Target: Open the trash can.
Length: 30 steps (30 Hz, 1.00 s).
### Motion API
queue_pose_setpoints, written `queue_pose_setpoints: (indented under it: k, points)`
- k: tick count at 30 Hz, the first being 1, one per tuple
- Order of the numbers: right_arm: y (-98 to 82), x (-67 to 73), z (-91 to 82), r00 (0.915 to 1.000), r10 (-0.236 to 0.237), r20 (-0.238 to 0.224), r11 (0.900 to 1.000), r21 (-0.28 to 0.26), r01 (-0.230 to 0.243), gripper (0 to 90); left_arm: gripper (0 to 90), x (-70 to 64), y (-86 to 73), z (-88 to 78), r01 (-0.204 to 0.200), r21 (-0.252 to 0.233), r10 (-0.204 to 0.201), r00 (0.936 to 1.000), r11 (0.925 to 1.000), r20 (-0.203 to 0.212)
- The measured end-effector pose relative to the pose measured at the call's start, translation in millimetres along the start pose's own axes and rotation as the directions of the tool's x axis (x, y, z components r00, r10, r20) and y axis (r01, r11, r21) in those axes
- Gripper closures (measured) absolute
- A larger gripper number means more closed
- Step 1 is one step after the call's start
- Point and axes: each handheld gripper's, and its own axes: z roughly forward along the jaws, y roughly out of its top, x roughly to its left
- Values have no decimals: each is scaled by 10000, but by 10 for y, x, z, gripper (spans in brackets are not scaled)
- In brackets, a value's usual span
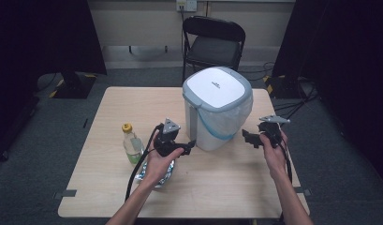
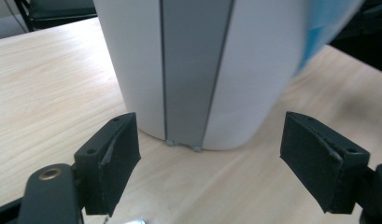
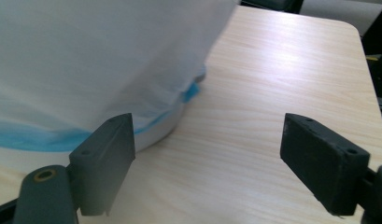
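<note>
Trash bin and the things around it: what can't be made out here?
- Trash bin: contents hidden by its shut lid, high view.
- Foil item: mostly covered by the left hand, high view.
- Bottle: label too small to read, high view.
- Bin liner: blurred, right gripper view.

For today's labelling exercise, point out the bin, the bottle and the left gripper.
bin [image 1: 216, 86], high view, middle of its white lid.
bottle [image 1: 131, 145], high view, its clear body.
left gripper [image 2: 209, 161], left gripper view, midway between its open jaws.
</note>
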Motion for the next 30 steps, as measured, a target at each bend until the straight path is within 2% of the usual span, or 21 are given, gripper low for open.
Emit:
queue_pose_setpoints:
  k: [1, 3, 4, 5, 6, 7, 8, 9, 11, 13, 14, 15, 16, 19, 23, 24, 25, 26, 28, 29, 30]
  points:
    - [-11, -15, 28, 10000, -38, 74, 10000, 65, 37, 172, 194, 15, -14, 65, 1, 68, 0, 9999, 10000, -144]
    - [-42, -55, 115, 9999, -82, 151, 9993, 368, 76, 174, 202, 29, -25, 111, 102, 111, -100, 9998, 9999, -149]
    - [-48, -86, 172, 9996, -168, 237, 9983, 557, 154, 178, 210, 120, -78, 217, 845, 213, -848, 9963, 9962, 141]
    - [-46, -118, 203, 9990, -206, 402, 9981, 595, 182, 189, 209, 144, -109, 268, 890, 186, -889, 9960, 9959, -31]
    - [-35, -160, 222, 9987, -98, 493, 9984, 568, 70, 194, 212, 155, -130, 316, 641, 333, -627, 9972, 9974, -399]
    - [-35, -160, 222, 9987, -98, 493, 9984, 568, 70, 194, 227, 155, -130, 316, 641, 333, -627, 9972, 9974, -399]
    - [-21, -201, 241, 9993, 131, 355, 9988, 457, -147, 193, 227, 176, -158, 369, 615, 414, -588, 9963, 9973, -629]
    - [2, -262, 282, 9991, 345, 226, 9989, 307, -352, 190, 231, 227, -176, 429, 1065, 439, -1051, 9939, 9933, -329]
    - [-1, -269, 352, 9992, 193, 353, 9996, 212, -200, 190, 231, 257, -176, 477, 976, 358, -953, 9936, 9946, -609]
    - [-12, -263, 400, 9992, 136, 364, 9995, 265, -146, 191, 231, 267, -177, 503, 936, 337, -911, 9934, 9950, -701]
    - [-23, -258, 437, 9994, 99, 333, 9993, 365, -111, 191, 231, 296, -184, 549, 831, 527, -783, 9931, 9951, -878]
    - [-45, -254, 508, 9994, 106, 314, 9987, 501, -121, 191, 231, 304, -190, 572, 979, 550, -929, 9918, 9937, -874]
    - [-53, -257, 539, 9994, 117, 311, 9984, 545, -134, 192, 235, 328, -195, 592, 866, 613, -806, 9922, 9943, -946]
    - [-54, -295, 622, 9991, 379, 197, 9984, 401, -387, 192, 239, 368, -178, 625, 707, 446, -657, 9922, 9965, -1060]
    - [-23, -314, 683, 9968, 775, 177, 9963, 367, -781, 195, 206, 410, -107, 664, 225, 703, -136, 9921, 9973, -1246]
    - [-23, -314, 683, 9968, 775, 177, 9963, 367, -781, 195, 237, 410, -107, 664, 225, 703, -136, 9921, 9973, -1246]
    - [-40, -280, 722, 9987, 380, 354, 9978, 530, -398, 195, 253, 424, -104, 667, 311, 638, -217, 9896, 9975, -1422]
    - [-51, -276, 737, 9986, 288, 433, 9979, 566, -312, 195, 240, 455, -88, 679, 333, 727, -233, 9907, 9968, -1340]
    - [-84, -270, 763, 9985, 477, 284, 9967, 639, -494, 195, 216, 464, -73, 696, 396, 714, -294, 9899, 9967, -1388]
    - [-92, -270, 769, 9986, 452, 277, 9967, 666, -469, 195, 217, 471, -59, 696, 180, 848, -45, 9876, 9962, -1568]
    - [-101, -266, 780, 9988, 386, 291, 9968, 696, -406, 195, 224, 470, -52, 715, 239, 716, -120, 9867, 9971, -1623]
